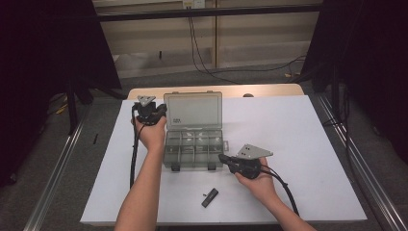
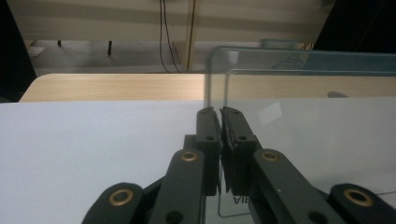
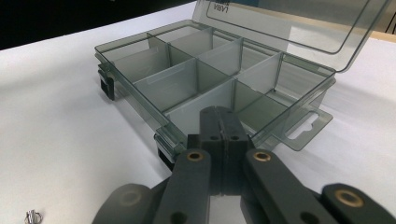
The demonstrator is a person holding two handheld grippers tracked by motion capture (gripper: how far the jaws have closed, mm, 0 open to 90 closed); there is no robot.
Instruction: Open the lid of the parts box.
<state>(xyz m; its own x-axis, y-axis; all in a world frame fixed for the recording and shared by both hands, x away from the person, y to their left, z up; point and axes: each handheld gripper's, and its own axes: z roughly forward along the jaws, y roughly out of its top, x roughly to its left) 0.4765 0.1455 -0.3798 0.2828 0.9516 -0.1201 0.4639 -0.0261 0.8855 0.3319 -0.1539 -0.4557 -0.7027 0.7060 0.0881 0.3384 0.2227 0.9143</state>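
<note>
Your left gripper (image 1: 161, 112) sits at the left edge of the raised clear plastic lid (image 1: 193, 109) of the smoky grey transparent compartment box (image 1: 195, 149). In the left gripper view, its 2 black jaws are pinched on the lid's near edge (image 2: 219, 79), with the thin clear sheet running down between the pads. The lid stands open, hinged at the far side of the box, and leans back towards the far end of the white table top (image 1: 298, 139).

Your right gripper (image 1: 224, 159) rests at the front right corner of the box, by the hang tab (image 3: 308, 126). Its jaws are pressed fully together with nothing between them. In the right gripper view the tips (image 3: 219, 114) lie just at the front wall of the box; whether they touch the wall cannot be told from this angle.

The box lies near the middle of the table, between your 2 hands. Its dividers mark off rectangular compartments in 2 rows, and the compartments in sight look bare. 2 dark latches (image 1: 175, 167) hang from the front wall.

A small black oblong part (image 1: 210, 197) lies on the table near the front edge, apart from the box and just left of your right hand (image 1: 257, 180). A tiny metal clip (image 3: 33, 216) lies on the table at the lower left of the right gripper view.
</note>
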